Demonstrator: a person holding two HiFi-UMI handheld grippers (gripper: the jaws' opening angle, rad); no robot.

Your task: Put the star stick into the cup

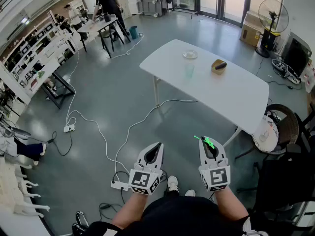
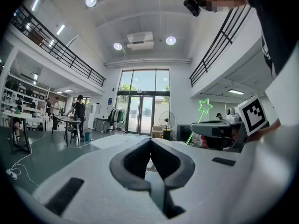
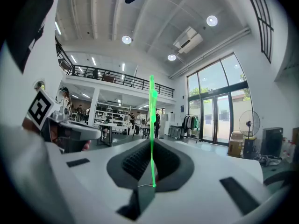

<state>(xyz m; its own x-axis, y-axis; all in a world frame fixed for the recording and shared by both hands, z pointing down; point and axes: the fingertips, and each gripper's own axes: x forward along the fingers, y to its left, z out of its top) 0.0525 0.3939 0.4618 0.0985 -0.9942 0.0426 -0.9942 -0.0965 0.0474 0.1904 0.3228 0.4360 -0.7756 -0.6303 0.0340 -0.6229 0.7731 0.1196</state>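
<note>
A thin green star stick point(image 1: 204, 142) is pinched in my right gripper point(image 1: 207, 141), whose jaws are shut on it. In the right gripper view the stick point(image 3: 152, 120) rises straight up from between the pads. From the left gripper view its star tip point(image 2: 204, 106) shows above the right gripper point(image 2: 218, 127). My left gripper point(image 1: 158, 146) is held beside it, shut and with nothing in it point(image 2: 150, 143). Both hover over the floor, well short of the white table point(image 1: 236, 90). A clear cup point(image 1: 189, 71) stands upright on the table.
On the table there are also a shallow glass dish point(image 1: 190, 54) and a tan block with a dark object point(image 1: 219, 66). A round chair point(image 1: 279, 127) stands at the table's right end. Cables and a power strip point(image 1: 69, 128) lie on the floor. A person point(image 1: 106, 4) stands far off.
</note>
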